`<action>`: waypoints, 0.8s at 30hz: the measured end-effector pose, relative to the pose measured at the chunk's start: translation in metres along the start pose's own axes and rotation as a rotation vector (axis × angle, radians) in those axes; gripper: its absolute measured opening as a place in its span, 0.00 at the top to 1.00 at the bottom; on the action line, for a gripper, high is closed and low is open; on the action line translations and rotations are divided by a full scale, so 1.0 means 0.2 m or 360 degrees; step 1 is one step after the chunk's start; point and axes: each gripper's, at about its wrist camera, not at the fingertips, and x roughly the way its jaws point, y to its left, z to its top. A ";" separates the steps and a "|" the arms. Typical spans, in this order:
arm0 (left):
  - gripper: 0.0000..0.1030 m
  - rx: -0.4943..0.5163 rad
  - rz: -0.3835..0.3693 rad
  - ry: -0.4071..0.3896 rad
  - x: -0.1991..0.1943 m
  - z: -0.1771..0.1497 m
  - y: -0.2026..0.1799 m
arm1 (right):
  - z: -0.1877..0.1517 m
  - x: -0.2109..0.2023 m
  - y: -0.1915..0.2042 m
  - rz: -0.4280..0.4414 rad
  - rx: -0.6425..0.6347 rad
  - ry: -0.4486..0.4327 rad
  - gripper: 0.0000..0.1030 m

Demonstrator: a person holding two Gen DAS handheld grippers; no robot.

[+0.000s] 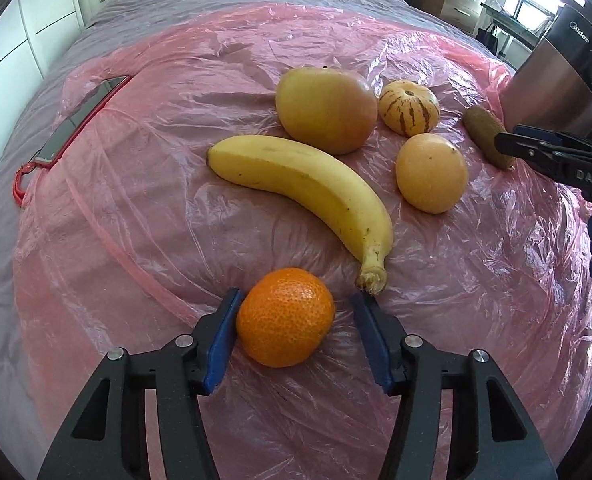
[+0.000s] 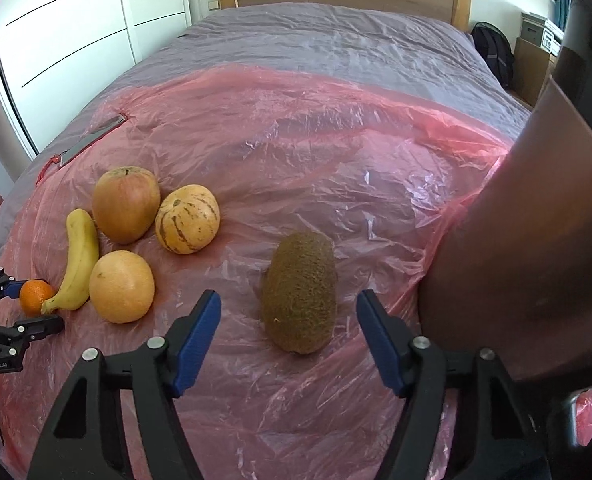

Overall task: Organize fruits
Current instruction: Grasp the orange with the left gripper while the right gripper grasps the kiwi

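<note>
My left gripper [image 1: 296,320] is open around a small orange mandarin [image 1: 286,317]; its left pad touches the fruit, the right pad stands apart. Beyond lie a banana [image 1: 307,192], an apple [image 1: 325,110], a striped melon [image 1: 407,108] and a pale round citrus [image 1: 431,173]. My right gripper [image 2: 288,330] is open with a brown kiwi [image 2: 300,292] lying between its fingers, touching neither. The right wrist view also shows the apple [image 2: 126,204], the melon [image 2: 187,219], the citrus [image 2: 122,286], the banana [image 2: 78,264] and the mandarin [image 2: 34,296].
All fruit lies on a pink plastic sheet [image 1: 176,200] spread over a grey bed [image 2: 315,40]. A phone with a red strap [image 1: 80,120] lies at the sheet's left edge. A tall steel pot [image 2: 535,260] stands close right of the kiwi.
</note>
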 end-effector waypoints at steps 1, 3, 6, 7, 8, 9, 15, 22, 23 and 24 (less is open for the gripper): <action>0.51 0.0007 -0.0003 0.0001 0.00 0.00 0.00 | 0.00 0.02 -0.01 0.0005 0.0013 0.0009 0.04; 0.54 0.0023 -0.0010 0.0002 0.00 0.00 -0.01 | 0.00 0.05 -0.03 0.0021 0.0044 0.0026 0.07; 0.63 0.0055 -0.0009 0.0008 -0.01 -0.01 -0.03 | -0.01 0.07 -0.05 0.0054 0.0074 0.0038 0.19; 0.64 0.0059 -0.0007 0.0009 -0.01 -0.02 -0.03 | -0.01 0.08 -0.05 0.0063 0.0079 0.0042 0.25; 0.65 0.0055 -0.0006 0.0006 -0.01 -0.02 -0.03 | -0.01 0.09 -0.05 0.0070 0.0080 0.0044 0.28; 0.65 0.0046 -0.0010 0.0006 -0.01 -0.02 -0.03 | -0.01 0.10 -0.05 0.0077 0.0081 0.0047 0.34; 0.65 0.0007 -0.0019 0.0005 -0.01 -0.01 -0.02 | 0.00 0.15 -0.07 0.0092 0.0100 0.0070 0.47; 0.65 -0.0002 0.0000 0.0020 0.00 0.00 -0.03 | 0.00 0.18 -0.07 0.0089 0.0092 0.0106 0.48; 0.65 -0.0007 0.0005 0.0020 0.00 0.00 -0.04 | 0.00 0.18 -0.07 0.0095 0.0093 0.0105 0.48; 0.66 -0.0013 0.0010 0.0018 0.00 0.00 -0.04 | 0.00 0.18 -0.07 0.0098 0.0091 0.0105 0.48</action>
